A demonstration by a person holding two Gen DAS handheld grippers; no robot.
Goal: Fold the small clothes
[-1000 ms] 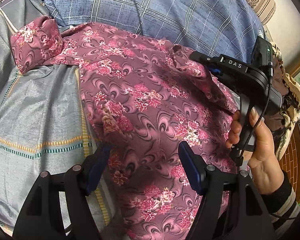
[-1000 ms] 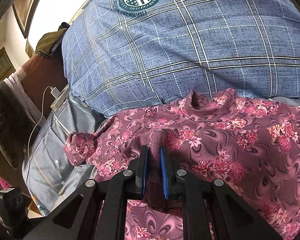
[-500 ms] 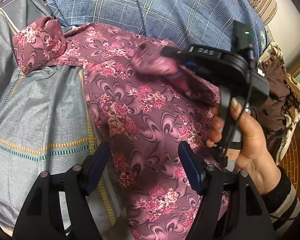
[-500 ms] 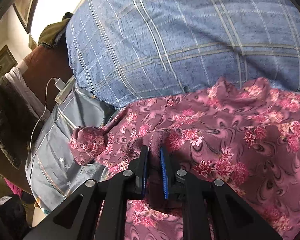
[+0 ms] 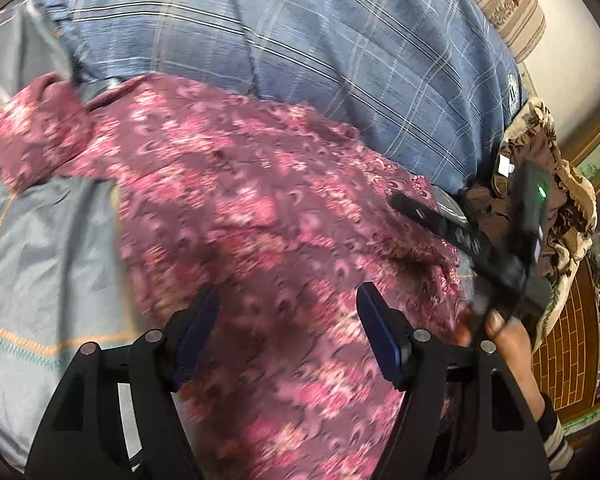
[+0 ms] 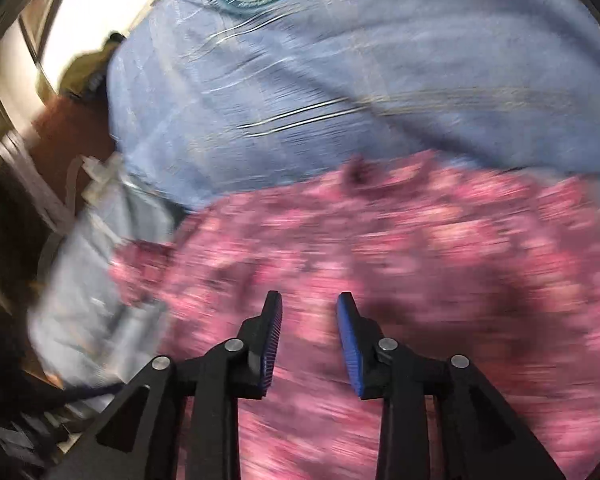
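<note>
A pink-and-maroon floral garment [image 5: 260, 220] lies spread on the bed; it fills the lower half of the right wrist view [image 6: 400, 260], blurred by motion. My left gripper [image 5: 288, 308] hovers open over its near part, nothing between the pads. My right gripper [image 6: 308, 308] has its jaws opening above the cloth, with no fabric pinched between the blue pads. From the left wrist view the right gripper's black body [image 5: 496, 240] sits at the garment's right edge, held by a hand [image 5: 504, 332].
A blue plaid quilt [image 5: 320, 52] bulges behind the garment. A grey bedsheet [image 5: 40, 248] with striped trim lies left. A brown ruffled cloth [image 5: 560, 200] and a wooden lattice [image 5: 568, 340] are at the right. A white charger and cable [image 6: 92, 168] lie at left.
The right gripper carried a fold of the garment leftward, then let it go, opened and pulled back to the right edge. The left gripper stayed open and shifted a little.
</note>
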